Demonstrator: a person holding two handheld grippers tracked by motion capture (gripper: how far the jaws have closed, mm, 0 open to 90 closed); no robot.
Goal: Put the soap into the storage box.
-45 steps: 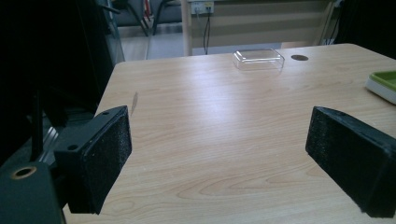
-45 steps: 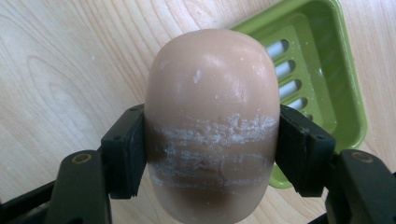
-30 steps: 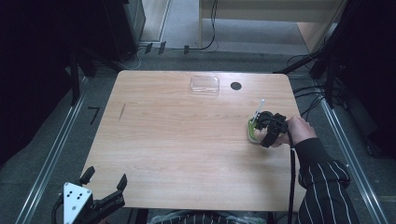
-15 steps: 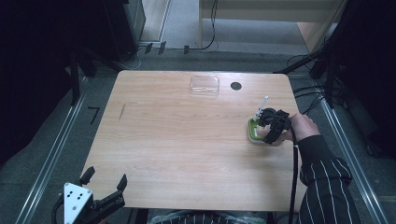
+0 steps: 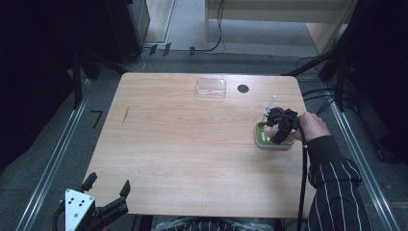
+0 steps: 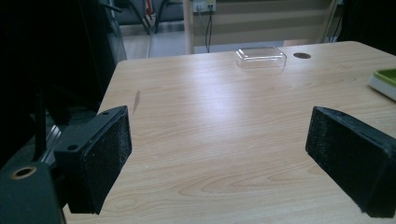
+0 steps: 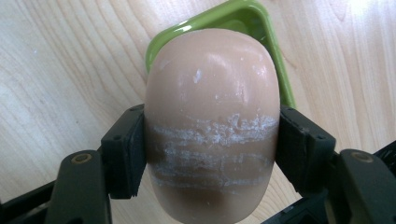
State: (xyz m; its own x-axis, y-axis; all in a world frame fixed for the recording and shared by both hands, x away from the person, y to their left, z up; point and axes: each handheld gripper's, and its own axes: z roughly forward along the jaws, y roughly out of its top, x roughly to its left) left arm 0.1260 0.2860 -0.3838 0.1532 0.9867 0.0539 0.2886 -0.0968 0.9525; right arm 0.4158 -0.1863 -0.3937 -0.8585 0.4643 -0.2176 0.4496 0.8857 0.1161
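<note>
A peach-coloured bar of soap (image 7: 212, 121) sits between the two jaws of my right gripper (image 7: 210, 154), which is shut on its sides. Beneath it lies a green soap dish (image 7: 254, 28) on the wooden table. From above, the right gripper (image 5: 280, 126) hangs over that green dish (image 5: 262, 139) near the table's right edge, held by a hand in a striped sleeve. My left gripper (image 5: 107, 195) is off the table's front left corner, open, with nothing between its pads (image 6: 109, 154).
A clear plastic lid (image 5: 211, 87) lies at the back middle of the table (image 5: 183, 144), with a small black hole (image 5: 243, 88) beside it. In the left gripper view the clear lid (image 6: 260, 56) and the dish's corner (image 6: 385, 81) are far ahead.
My right gripper has shifted slightly over the green dish, lower and closer to it. The left gripper has stayed where it was.
</note>
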